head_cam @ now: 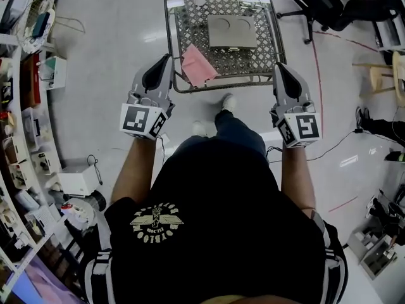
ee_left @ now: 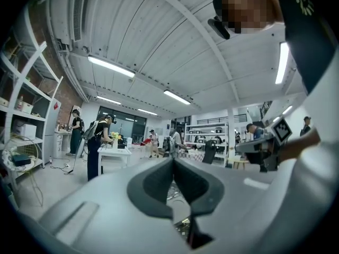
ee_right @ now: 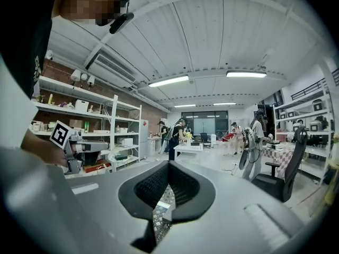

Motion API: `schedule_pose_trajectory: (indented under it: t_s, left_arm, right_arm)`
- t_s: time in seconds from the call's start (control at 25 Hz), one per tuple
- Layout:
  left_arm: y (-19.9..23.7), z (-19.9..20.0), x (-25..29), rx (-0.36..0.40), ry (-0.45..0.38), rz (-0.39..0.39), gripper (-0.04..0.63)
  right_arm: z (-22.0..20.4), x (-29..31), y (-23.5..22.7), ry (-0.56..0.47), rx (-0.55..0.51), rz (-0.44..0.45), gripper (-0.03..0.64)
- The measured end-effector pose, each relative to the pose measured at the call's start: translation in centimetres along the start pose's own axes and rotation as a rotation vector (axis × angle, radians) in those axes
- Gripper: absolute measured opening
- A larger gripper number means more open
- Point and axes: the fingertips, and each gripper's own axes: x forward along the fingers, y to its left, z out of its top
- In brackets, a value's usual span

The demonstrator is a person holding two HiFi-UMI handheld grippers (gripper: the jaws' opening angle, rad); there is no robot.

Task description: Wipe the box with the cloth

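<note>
I am holding 2 grippers out before a metal lattice desk (head_cam: 171,43). The left gripper (head_cam: 166,61) and right gripper (head_cam: 279,67) are both keeping their jaws closed on nothing. A pink cloth (head_cam: 197,65) is lying at the desk's near-left corner, near a flat grey box (head_cam: 232,31) at its middle.
</note>
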Motion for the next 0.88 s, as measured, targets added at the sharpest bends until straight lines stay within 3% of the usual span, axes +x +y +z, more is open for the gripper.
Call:
schedule_pose_trajectory:
  t_s: [0.64, 0.88]
  left_arm:
    - [0.6, -1.2, 10.9, -0.002, 0.07, 0.066, 0.0]
    - [0.5, -2.0, 13.8, 0.002, 0.096, 0.123, 0.0]
  right_arm:
    - [-1.7, 8.4, -8.4, 0.035, 0.04, 0.107, 0.008]
    - [-3.4, 11.5, -10.6, 0.069, 0.079, 0.195, 0.008]
